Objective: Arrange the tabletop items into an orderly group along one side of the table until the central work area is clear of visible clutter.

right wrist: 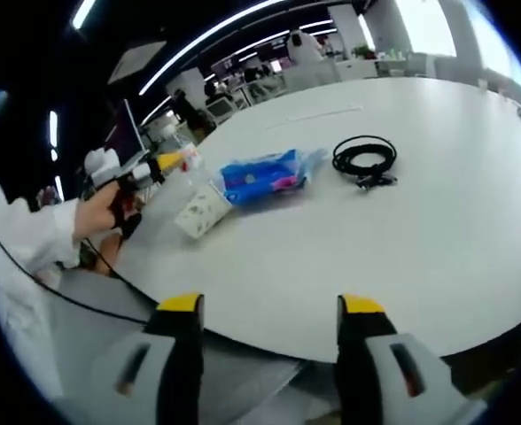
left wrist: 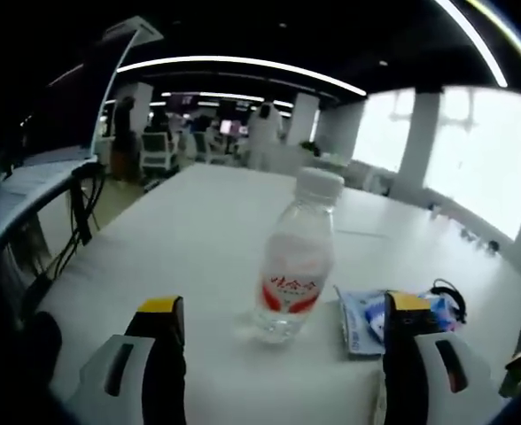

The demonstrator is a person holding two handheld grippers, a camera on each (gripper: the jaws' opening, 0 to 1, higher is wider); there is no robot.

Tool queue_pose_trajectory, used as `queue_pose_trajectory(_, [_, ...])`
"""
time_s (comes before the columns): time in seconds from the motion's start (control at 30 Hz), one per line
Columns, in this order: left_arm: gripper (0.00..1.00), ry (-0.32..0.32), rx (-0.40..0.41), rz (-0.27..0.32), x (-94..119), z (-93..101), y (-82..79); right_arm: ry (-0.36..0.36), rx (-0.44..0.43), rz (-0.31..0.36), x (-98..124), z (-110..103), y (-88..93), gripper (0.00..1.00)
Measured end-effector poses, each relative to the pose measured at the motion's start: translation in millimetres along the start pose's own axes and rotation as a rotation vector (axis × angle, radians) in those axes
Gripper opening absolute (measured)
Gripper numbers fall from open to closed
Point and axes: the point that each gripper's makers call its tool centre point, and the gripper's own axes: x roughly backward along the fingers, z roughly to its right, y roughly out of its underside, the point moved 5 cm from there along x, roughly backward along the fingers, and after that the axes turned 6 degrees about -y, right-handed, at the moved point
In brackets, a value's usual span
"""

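Left gripper view, left to right. Left claw (left wrist: 278, 314): jaws wide, nothing held, yellow tips at 7 and 5 o'clock. Water bottle (left wrist: 294, 257): upright on the white bench (left wrist: 198, 230), dead centre between the jaws but untouched; clear body, white cap, red label. Blue packet (left wrist: 360, 317): flat, just beside the bottle at 4 o'clock, partly hidden behind the right jaw. Black cable (left wrist: 447, 297): at 4 o'clock beyond the packet, mostly cut off.

Right gripper view, left to right. Left claw (right wrist: 167, 162) at 10 o'clock in a person's hand (right wrist: 97, 212), next to the bottle, there too faint to make out. Pale packet (right wrist: 200, 211) touching the blue packet (right wrist: 265, 175), both near the bench's rim (right wrist: 269, 341). Coiled cable (right wrist: 364, 159) at 1 o'clock, apart from the packets. Right claw (right wrist: 269, 310): jaws wide, empty, hanging over the bench edge.

Progress, as judged: barely begun. Bottle and packets loosely near one side; cable lying further in. Grouping not yet orderly.

Unclear: label print, packet contents, far bench objects at the window side.
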Motion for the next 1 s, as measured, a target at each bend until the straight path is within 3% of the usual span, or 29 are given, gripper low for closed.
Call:
queue_pose_trajectory(0.2, [0.88,0.005,0.004,-0.011,12,4.1,3.8,0.004,-0.05,0.028,10,6,2.2,0.58])
queue_pose_trajectory(0.5, [0.85,-0.017,0.026,-0.017,27,10.5,3.1,-0.013,-0.048,0.016,18,19,-7.3,0.57])
queue_pose_trajectory(1.0, [0.8,-0.026,0.019,-0.029,44,20.1,7.1,-0.077,-0.037,0.0,8,31,-16.3,0.56])
